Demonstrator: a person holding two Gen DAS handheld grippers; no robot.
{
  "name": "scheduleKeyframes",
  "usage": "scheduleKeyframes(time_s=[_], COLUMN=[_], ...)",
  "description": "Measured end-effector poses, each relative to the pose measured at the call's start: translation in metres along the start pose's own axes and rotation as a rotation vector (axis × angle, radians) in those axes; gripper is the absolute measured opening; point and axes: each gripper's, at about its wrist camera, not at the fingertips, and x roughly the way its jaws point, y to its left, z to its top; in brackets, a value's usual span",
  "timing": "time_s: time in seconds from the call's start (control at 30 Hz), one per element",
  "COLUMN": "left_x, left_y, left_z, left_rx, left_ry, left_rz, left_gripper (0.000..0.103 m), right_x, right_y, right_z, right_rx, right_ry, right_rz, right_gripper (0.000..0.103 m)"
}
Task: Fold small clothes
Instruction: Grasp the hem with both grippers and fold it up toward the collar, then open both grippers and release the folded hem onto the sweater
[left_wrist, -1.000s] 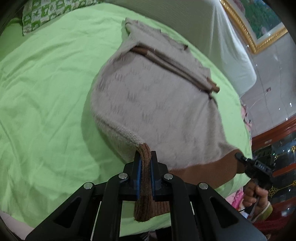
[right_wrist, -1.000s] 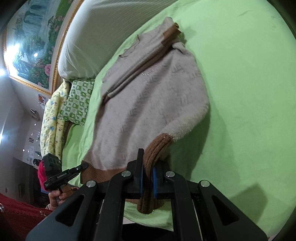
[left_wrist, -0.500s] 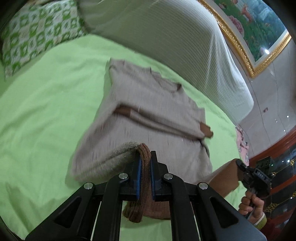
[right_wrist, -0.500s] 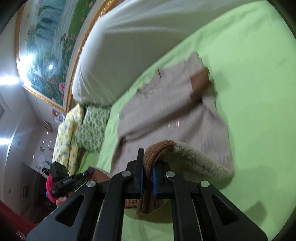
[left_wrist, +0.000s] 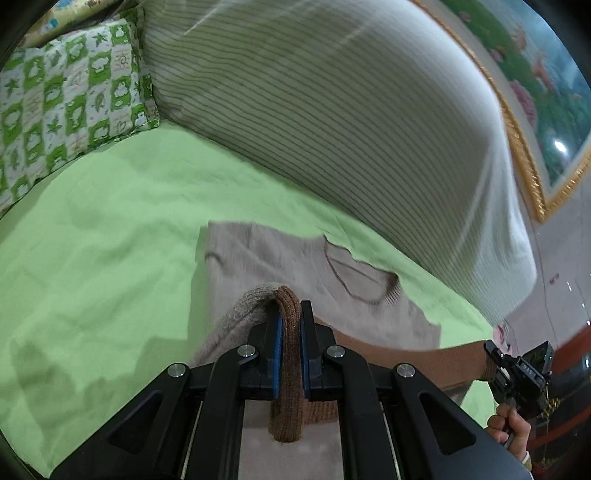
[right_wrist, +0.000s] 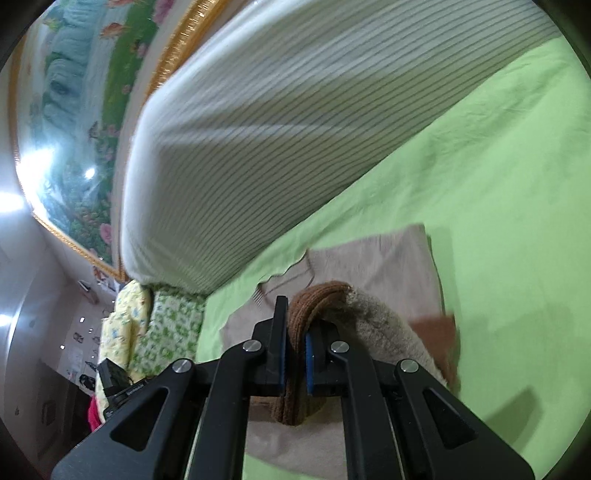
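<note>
A small beige knit sweater (left_wrist: 266, 254) with brown trim lies on a light green bed sheet (left_wrist: 92, 258); its neckline points toward the headboard. My left gripper (left_wrist: 289, 314) is shut on the brown ribbed hem at one corner. My right gripper (right_wrist: 295, 328) is shut on the brown hem at the other corner; it also shows at the right of the left wrist view (left_wrist: 517, 369). Both hold the hem lifted over the sweater's upper part (right_wrist: 388, 254), near the collar. The lower body of the sweater is hidden under the grippers.
A large white striped cushion (left_wrist: 351, 129) stands against the wall just beyond the collar. A green-and-white patterned pillow (left_wrist: 62, 99) lies at the far left. A gold-framed painting (right_wrist: 74, 110) hangs above. Open green sheet spreads on both sides of the sweater.
Both grippers have carried the brown hem forward over the sweater toward the collar, doubling the body over. The cushion now fills much more of both views.
</note>
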Motion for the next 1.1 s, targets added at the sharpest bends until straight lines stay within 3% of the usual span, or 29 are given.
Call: scheduleKeyframes(time_s=[0.27,0.37,0.5,0.6,0.67,0.73,0.8,0.93,1.07,1.1], left_x=[0.072,0.102,0.111,0.107,0.099,0.087,0.076,0.064,0.061,0.064], left_y=[0.020,0.032,0.039,0.032,0.024,0.020,0.018,0.009,-0.014,-0.020], left_z=[0.019,0.020,0.025,0.029,0.031,0.035,0.039,0.035,0.016,0.010], left_rx=[-0.043,-0.070,-0.120,-0.089,-0.060,-0.045,-0.044,-0.004,0.099,0.124], left_ry=[0.048,0.102,0.121,0.113,0.075,0.026,-0.006,0.008,0.068,0.087], left_rz=[0.080,0.132,0.128,0.131,0.155,0.183,0.181,0.165,0.103,0.093], left_gripper=[0.007,0.010,0.014,0.026,0.047,0.066,0.066,0.066,0.066,0.066], right_x=[0.064,0.088,0.097,0.095,0.093,0.089,0.085,0.072,0.044,0.036], right_y=[-0.036,-0.052,-0.058,-0.051,-0.047,-0.048,-0.048,-0.037,-0.025,-0.022], right_z=[0.028,0.031,0.038,0.042,0.045,0.047,0.048,0.045,0.042,0.041], right_rx=[0.026,0.060,0.079,0.062,0.068,0.097,0.124,0.096,0.057,0.048], right_ry=[0.070,0.134,0.155,0.152,0.149,0.139,0.132,0.112,0.012,-0.022], right_rz=[-0.073,-0.147,-0.182,-0.187,-0.188,-0.172,-0.160,-0.160,-0.197,-0.203], right_gripper=[0.008,0.011,0.011,0.012,0.014,0.017,0.026,0.030,0.058,0.059])
